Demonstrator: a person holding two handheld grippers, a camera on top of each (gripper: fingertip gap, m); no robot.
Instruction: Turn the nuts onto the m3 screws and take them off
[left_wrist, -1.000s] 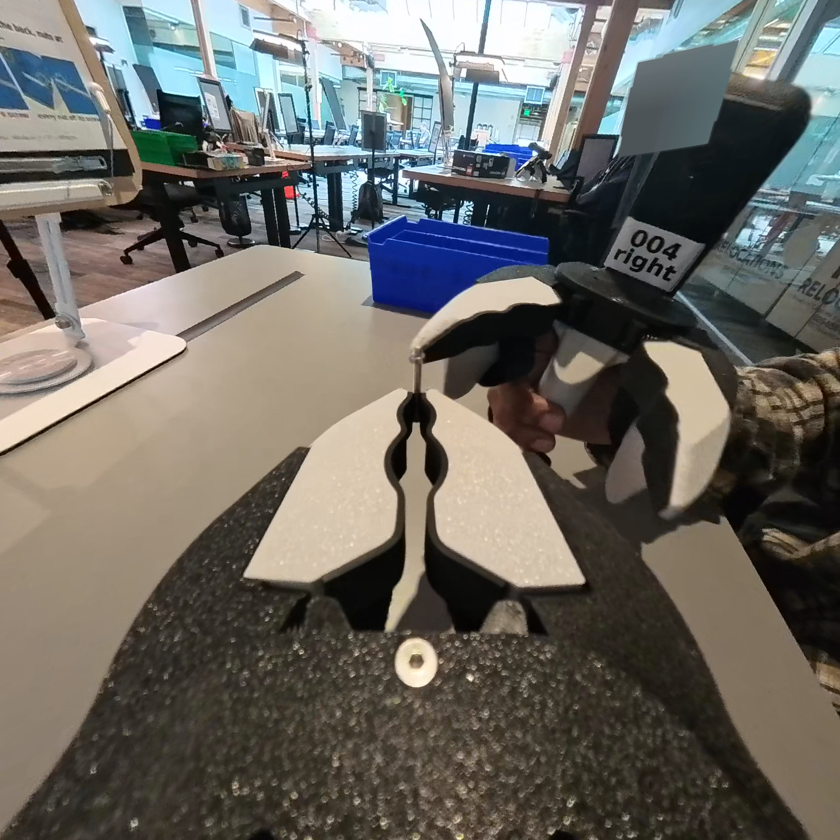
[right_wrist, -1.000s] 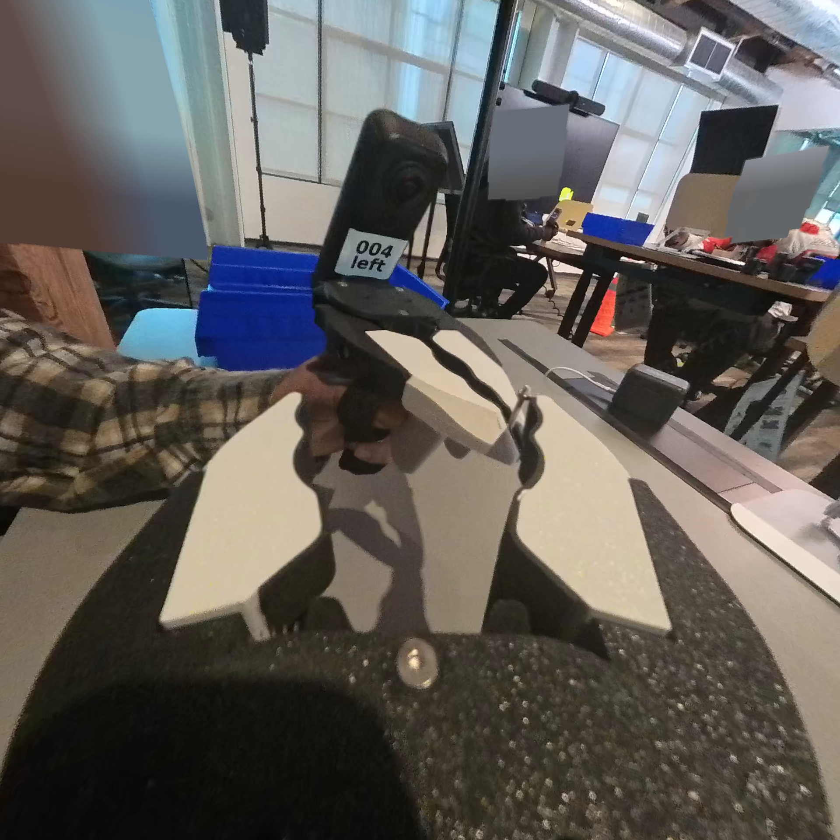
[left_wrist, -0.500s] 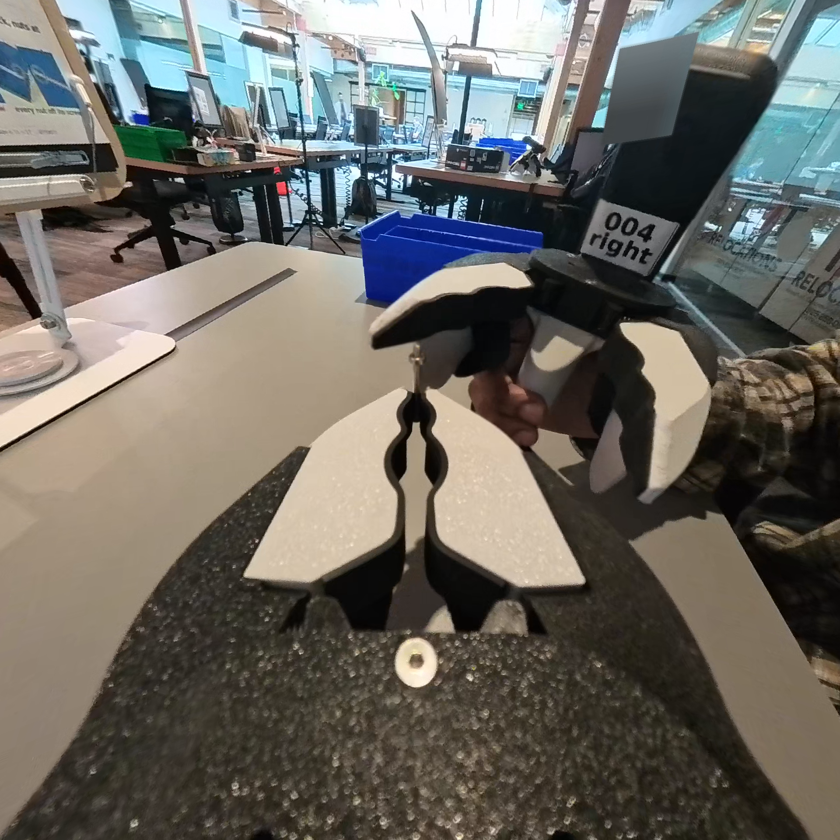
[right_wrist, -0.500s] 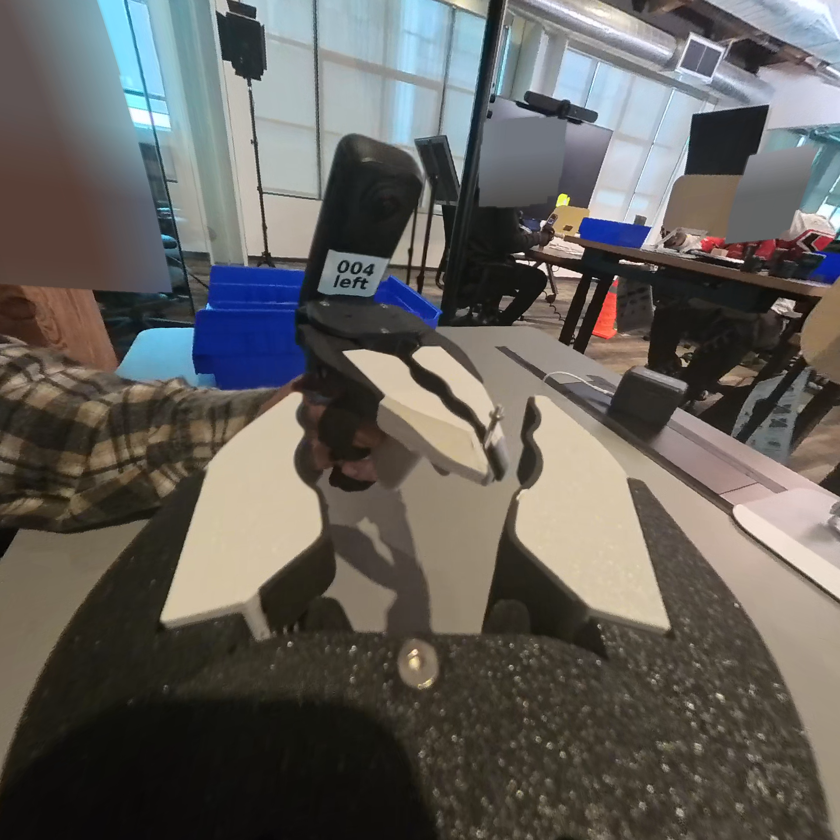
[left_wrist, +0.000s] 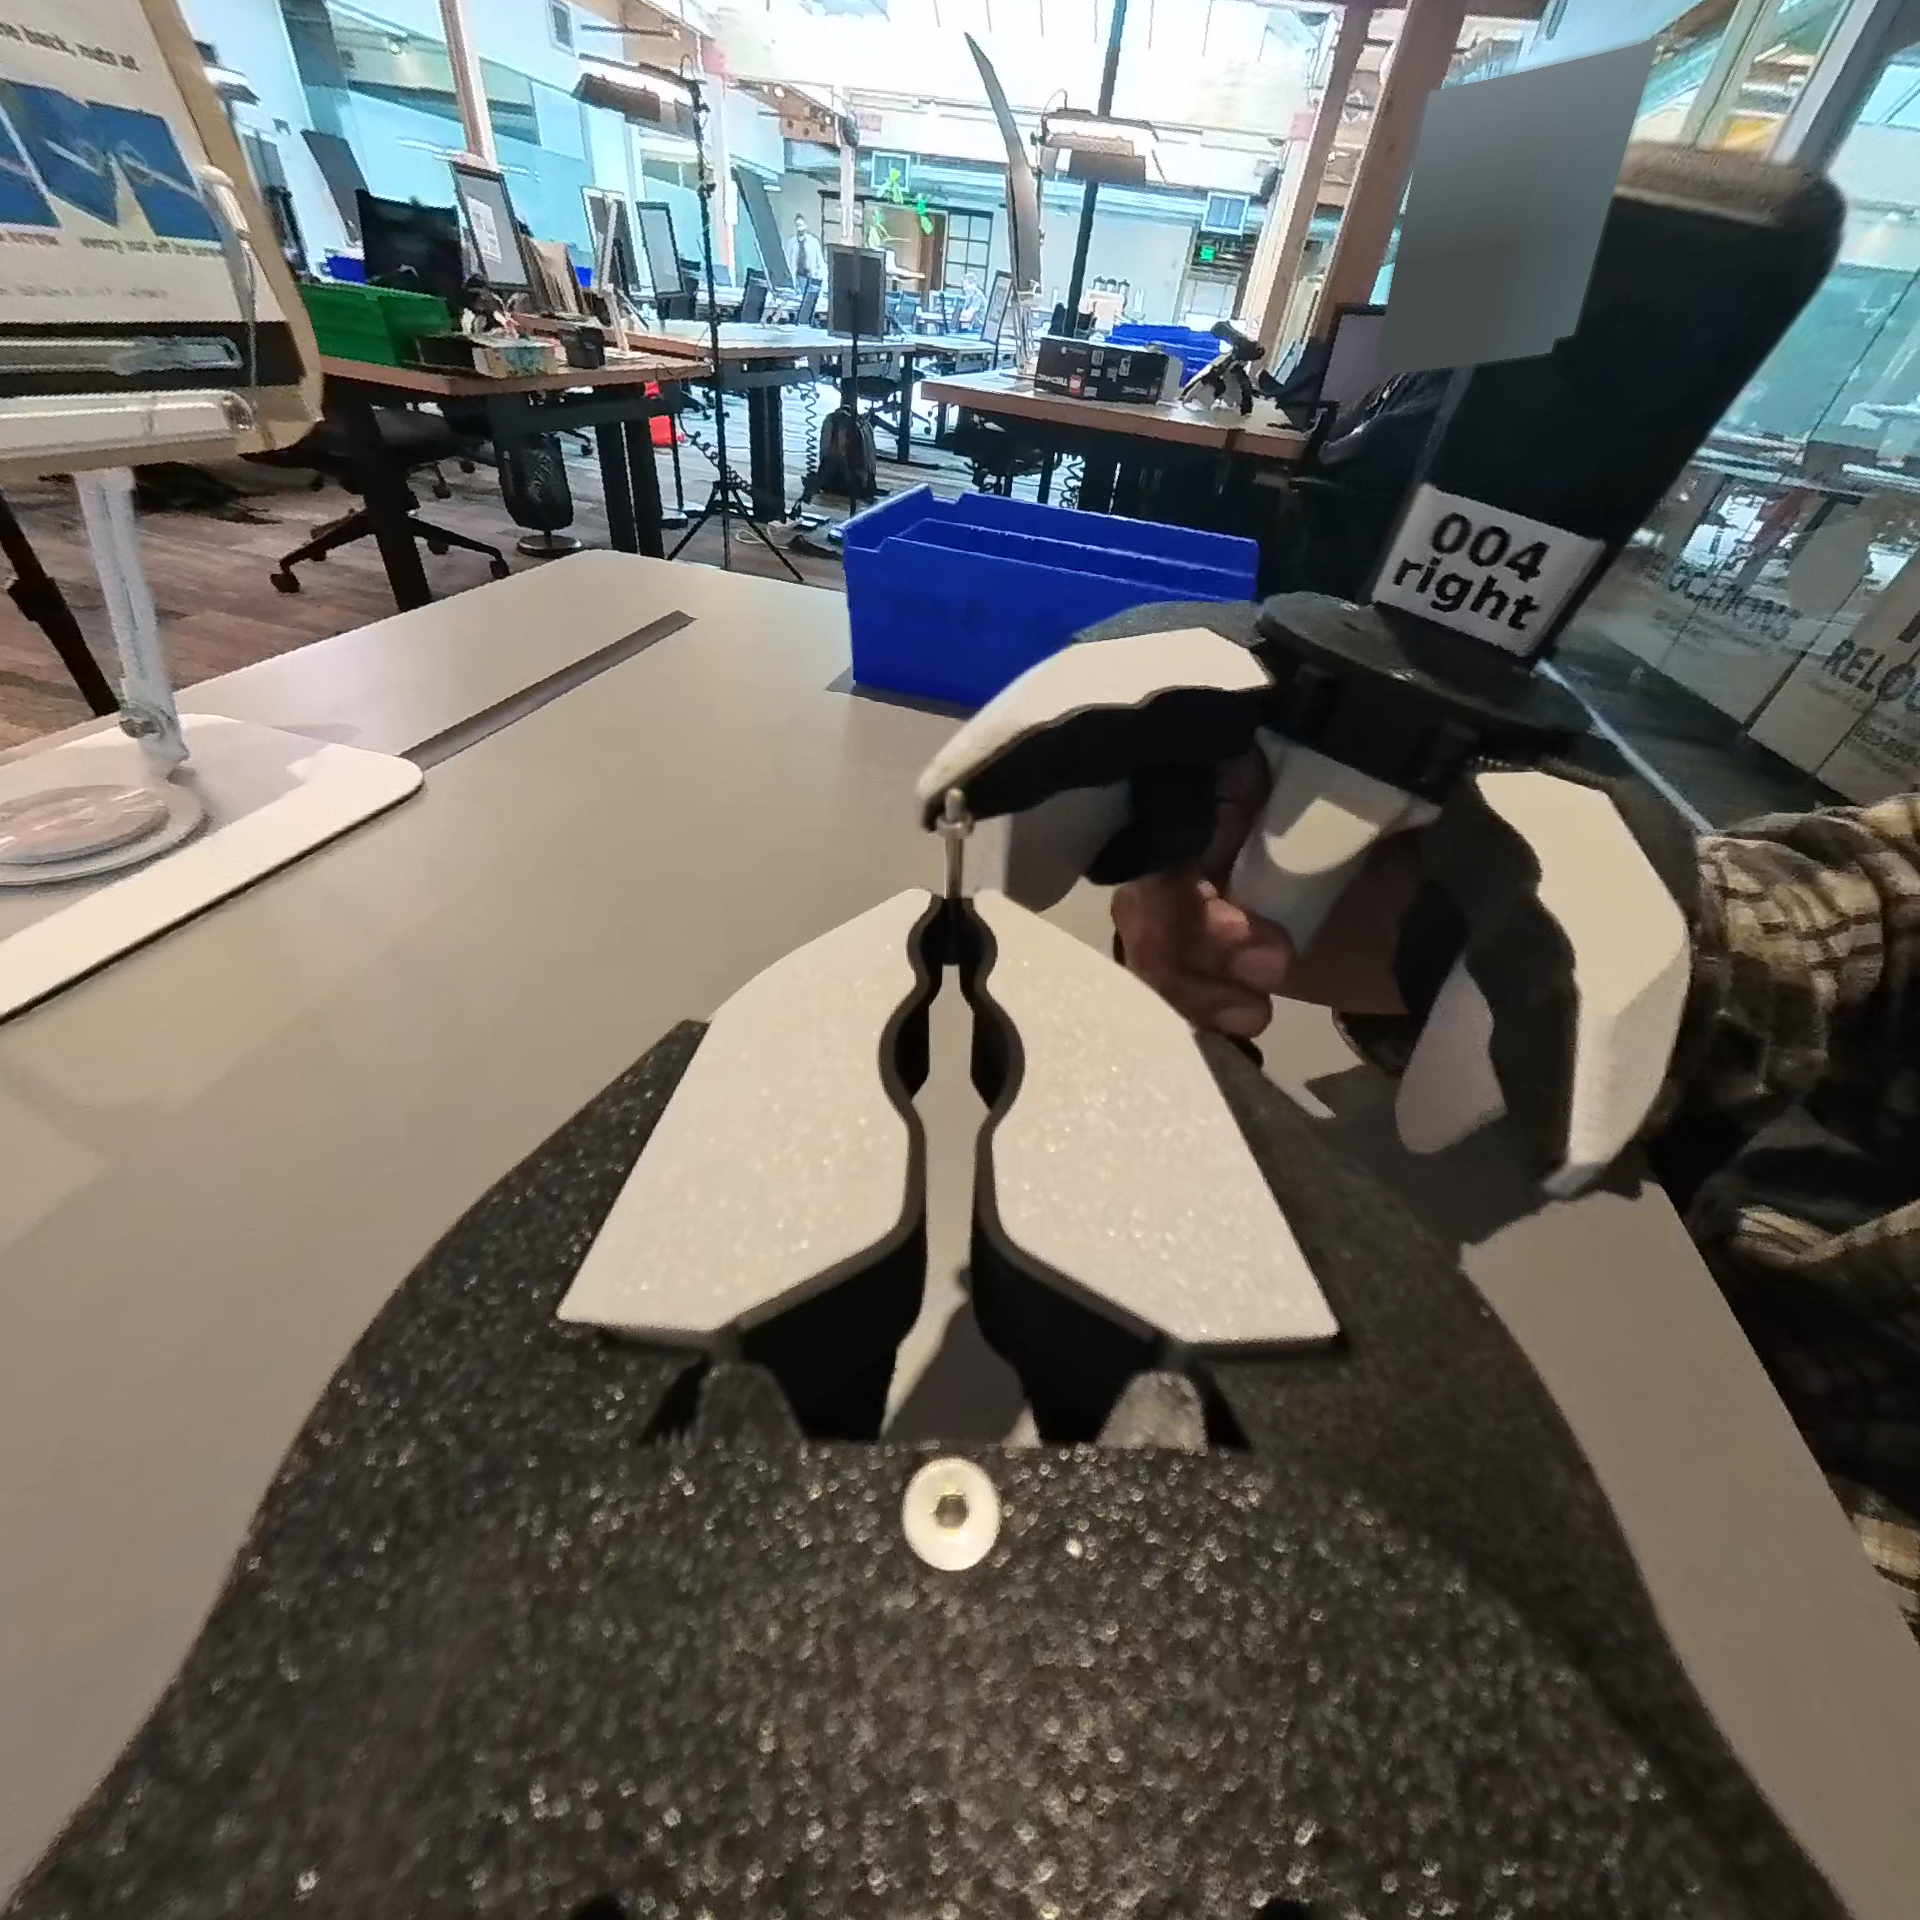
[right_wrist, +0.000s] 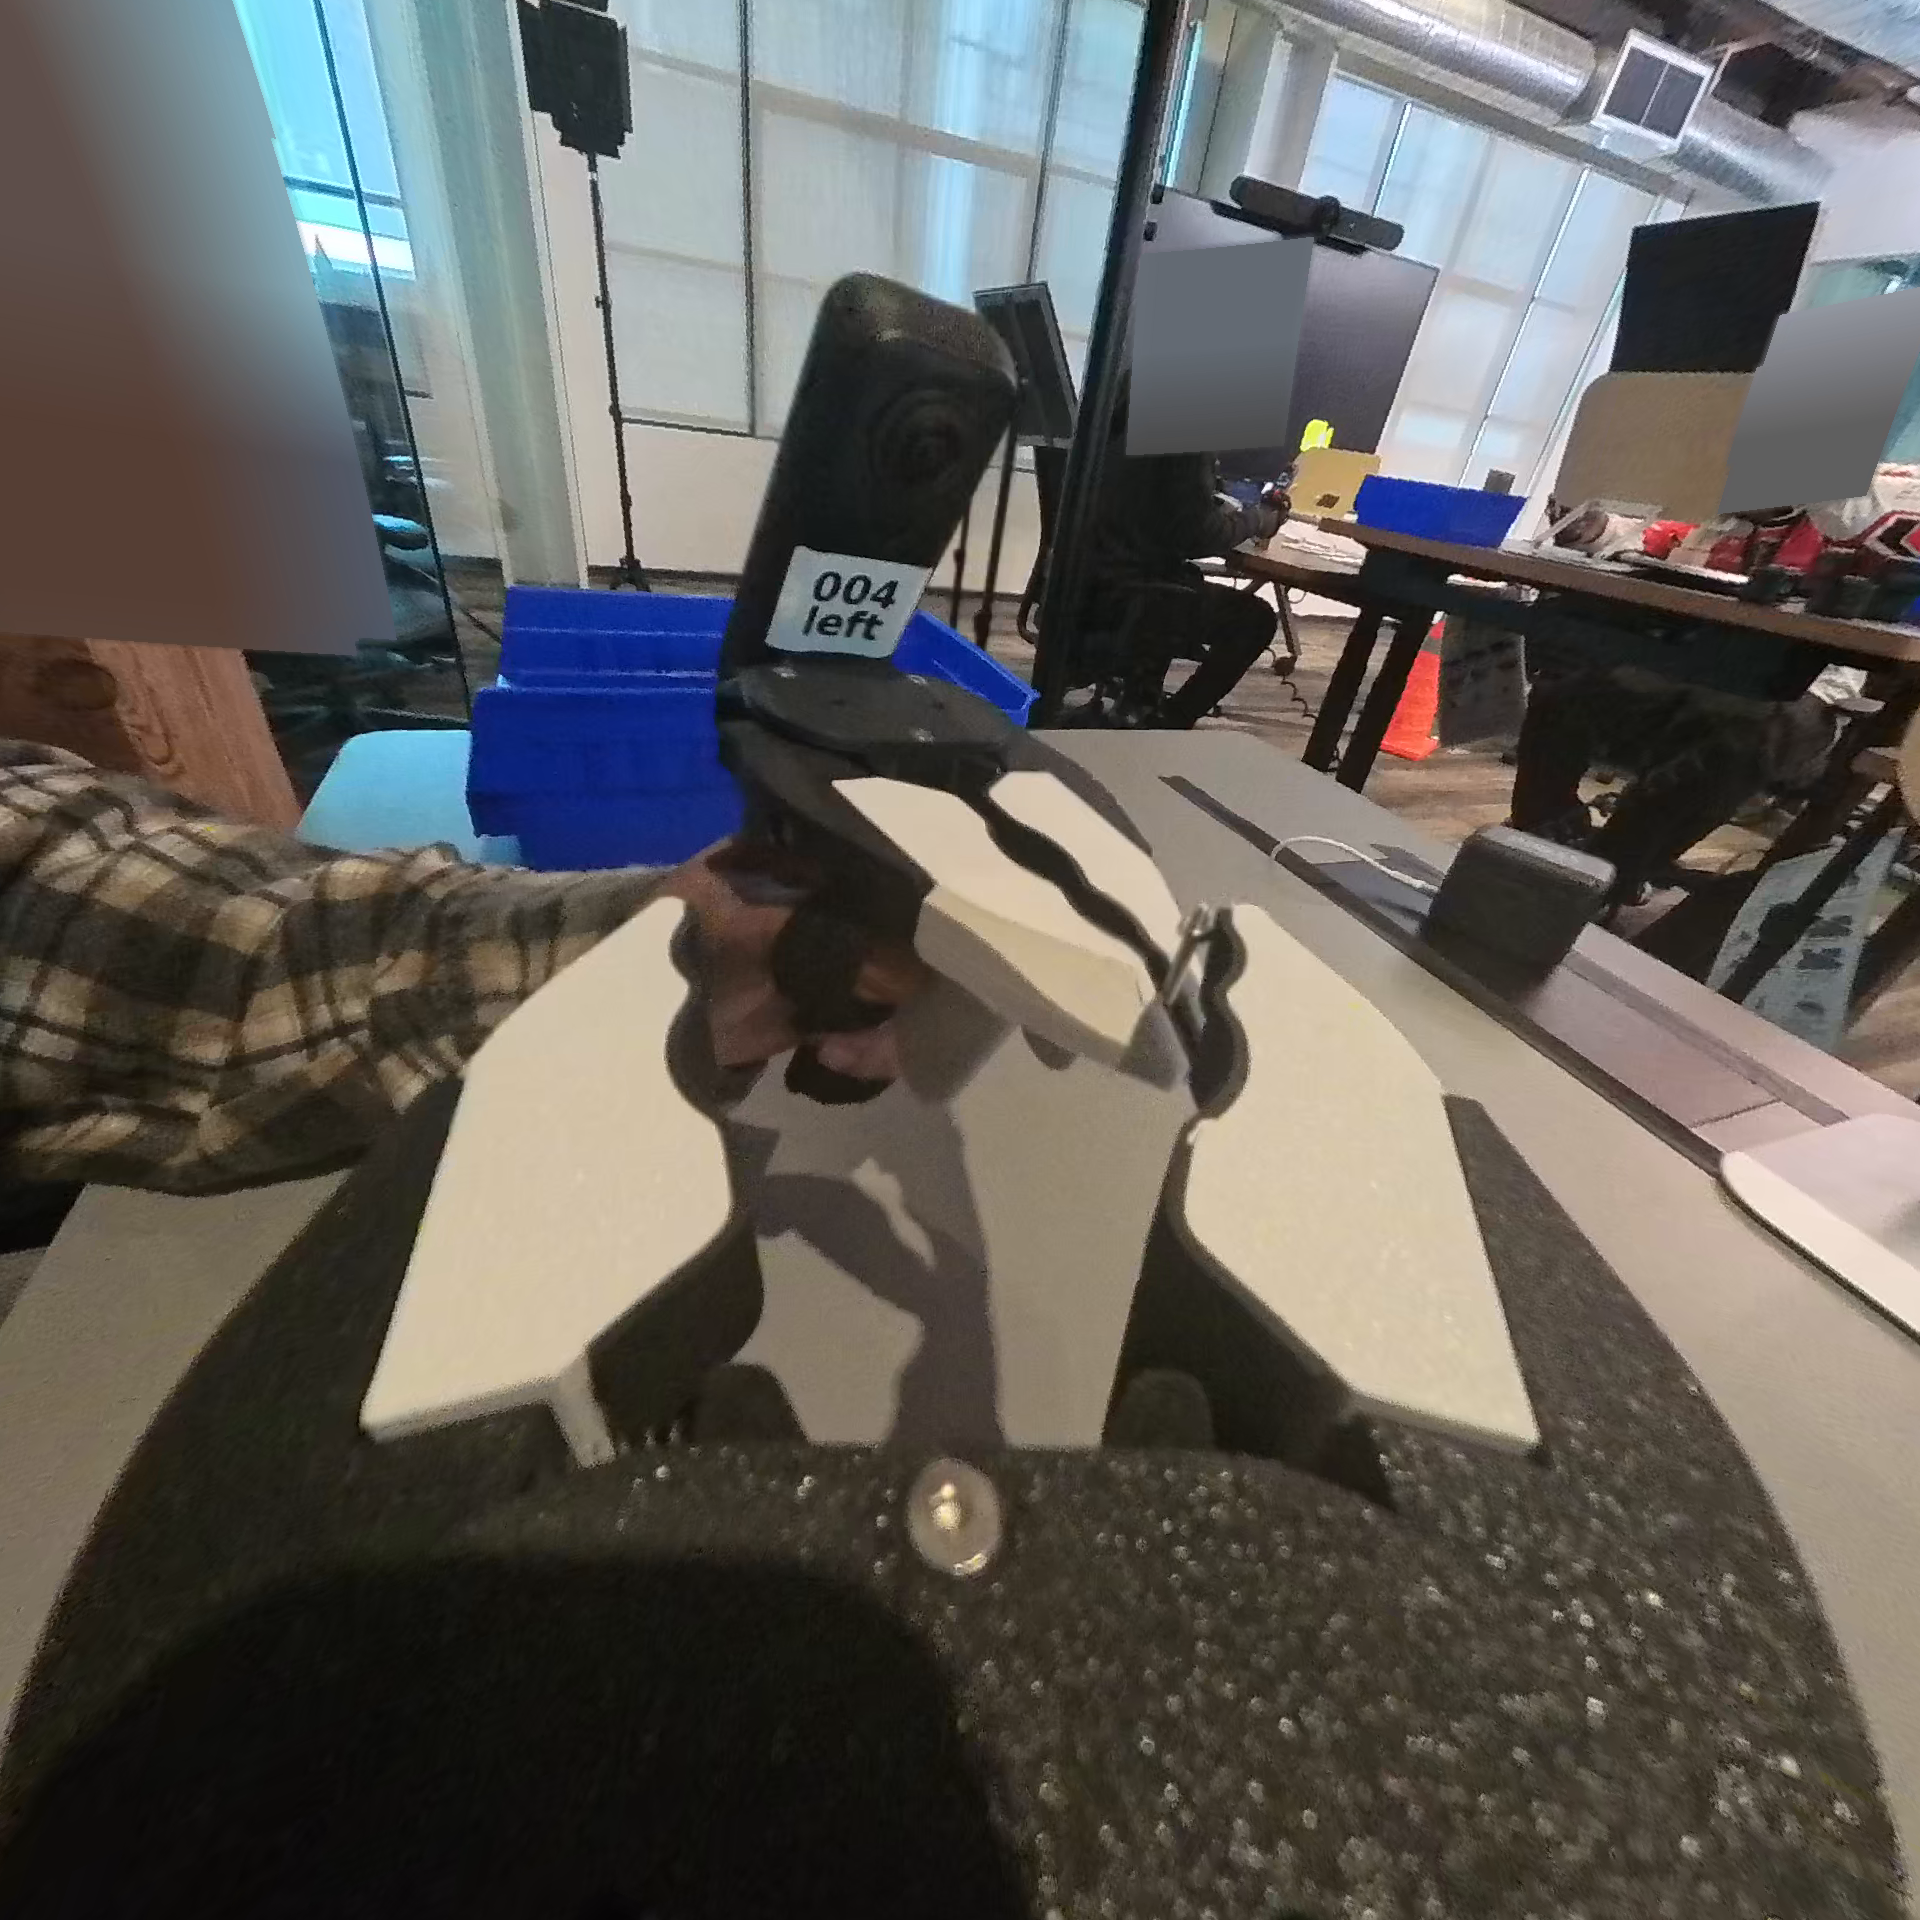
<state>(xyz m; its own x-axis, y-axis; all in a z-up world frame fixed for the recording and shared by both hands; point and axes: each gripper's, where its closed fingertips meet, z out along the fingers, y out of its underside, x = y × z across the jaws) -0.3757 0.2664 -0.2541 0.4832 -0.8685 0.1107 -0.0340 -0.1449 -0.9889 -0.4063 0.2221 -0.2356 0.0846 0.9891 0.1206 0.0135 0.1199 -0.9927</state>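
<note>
Screw (left_wrist: 951, 871) stands clamped in my left gripper (left_wrist: 952, 906); my right gripper (right_wrist: 956, 935) gapes wide, one finger (left_wrist: 1081, 717) touching its top.

Bin (left_wrist: 1039, 608) on table (left_wrist: 520, 935), behind right tongs (left_wrist: 1195, 831).

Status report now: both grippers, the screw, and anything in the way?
Left gripper shut on screw, held upright. Right gripper open, one finger touching the screw's top. Nut not discernible. Nothing in the way.
</note>
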